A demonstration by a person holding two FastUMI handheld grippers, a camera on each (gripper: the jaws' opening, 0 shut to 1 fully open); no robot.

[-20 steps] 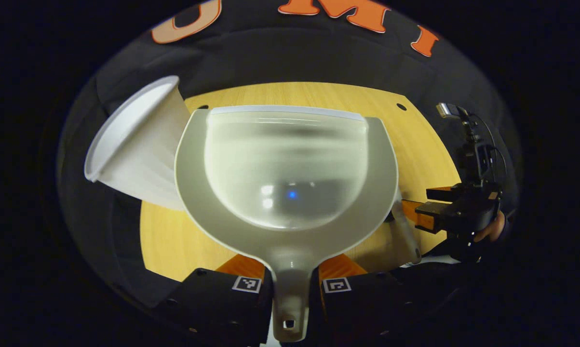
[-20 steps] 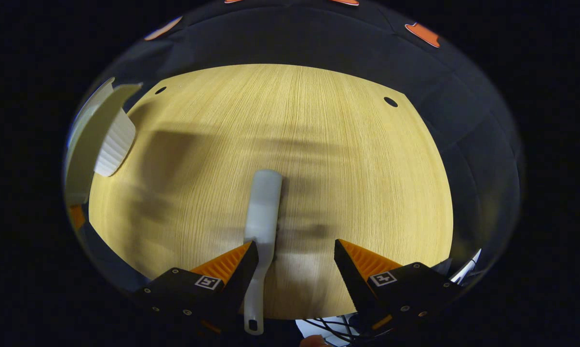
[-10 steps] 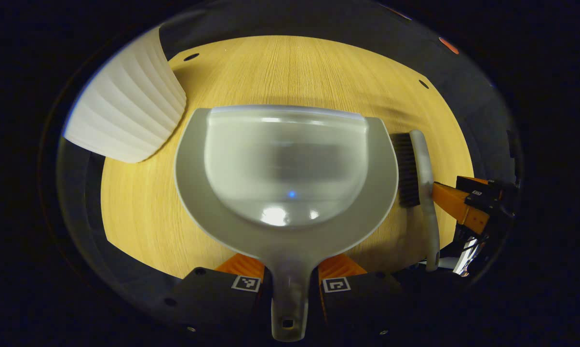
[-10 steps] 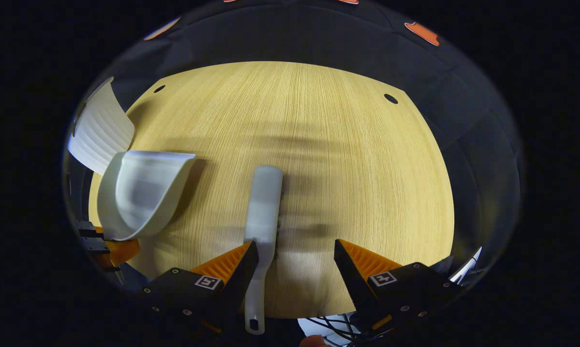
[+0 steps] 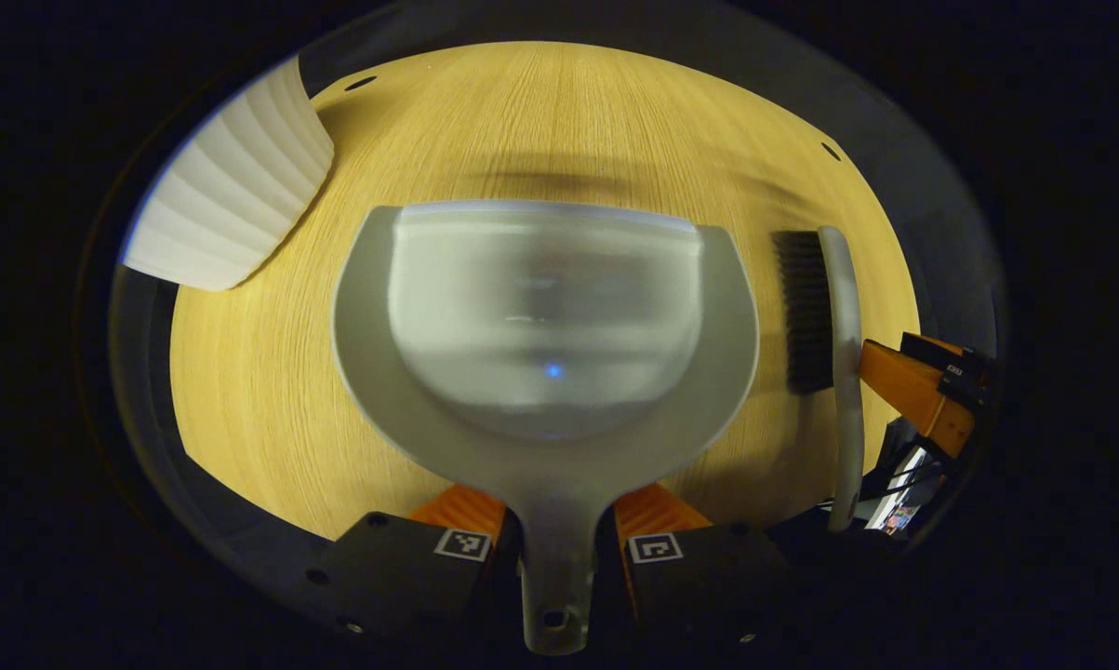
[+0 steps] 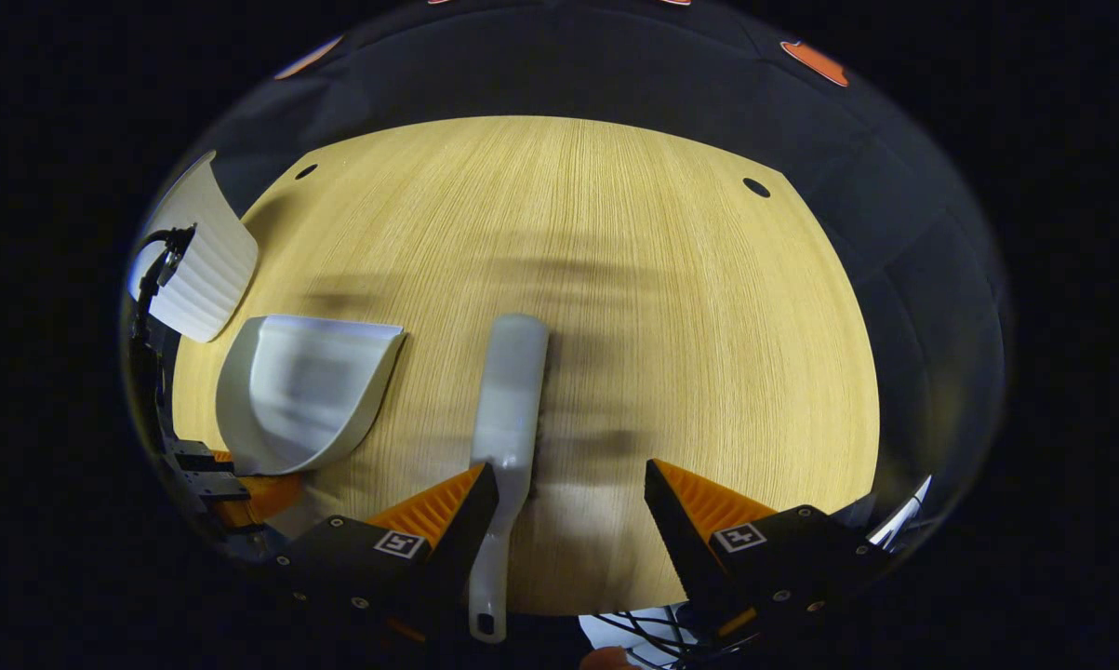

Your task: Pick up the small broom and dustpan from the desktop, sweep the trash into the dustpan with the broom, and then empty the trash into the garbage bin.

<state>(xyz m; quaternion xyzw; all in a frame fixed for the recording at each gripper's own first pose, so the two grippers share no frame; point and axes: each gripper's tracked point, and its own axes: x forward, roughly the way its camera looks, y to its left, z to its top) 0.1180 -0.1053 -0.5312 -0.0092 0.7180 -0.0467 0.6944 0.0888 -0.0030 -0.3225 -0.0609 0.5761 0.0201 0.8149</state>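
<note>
Left claw [image 5: 555,521]: both fingers closed on the handle of the dustpan [image 5: 545,326], pan mouth pointing straight ahead of the claw.

Change over the last second: the pan was tilted up beside the garbage bin [image 5: 229,200] with the bin's open mouth showing; now the pan has come down level over the desktop [image 5: 271,391], and the bin sits ahead and to the claw's left, ribbed wall facing it. The pan bowl looks blurred; no trash can be made out inside.

Right claw [image 6: 573,516]: fingers spread wide. The broom [image 6: 508,409] lies against its left finger, with a clear gap to the right finger, so it isn't clamped from both sides. The broom has barely shifted. From the left claw's side, the broom [image 5: 824,316] stands to the right of the pan, bristles toward the pan.

In the right gripper view, the dustpan [image 6: 303,391] has swung in from the claw's far left and is now near the broom.

Judgement: no trash shows on the desktop. The emptying step looks finished and both tools are going back down.
</note>
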